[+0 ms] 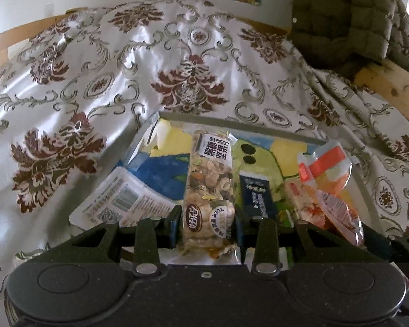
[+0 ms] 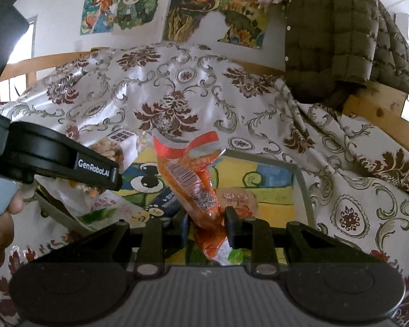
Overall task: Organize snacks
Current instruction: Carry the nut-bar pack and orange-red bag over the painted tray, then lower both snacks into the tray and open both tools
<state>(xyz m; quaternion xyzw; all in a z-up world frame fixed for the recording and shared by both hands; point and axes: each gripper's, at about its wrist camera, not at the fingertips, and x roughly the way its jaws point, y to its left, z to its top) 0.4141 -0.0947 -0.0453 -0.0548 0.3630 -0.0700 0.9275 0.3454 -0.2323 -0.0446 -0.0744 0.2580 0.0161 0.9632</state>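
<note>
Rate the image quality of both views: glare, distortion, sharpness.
Left wrist view: strong fisheye bending, white glare on the shiny tablecloth, nut bar print sharp, sheet at left soft. Right wrist view: same bending, dark corners, washed-out window at left, orange packet barcode readable, gripper body dark.

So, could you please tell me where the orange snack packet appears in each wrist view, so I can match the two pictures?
Left wrist view: the orange snack packet sits at right, over the tray's right side, beside the nut bar held in the left gripper.
Right wrist view: the packet stands centre, clamped in the right gripper.
Shared landmark: the cartoon-patterned tray.
</note>
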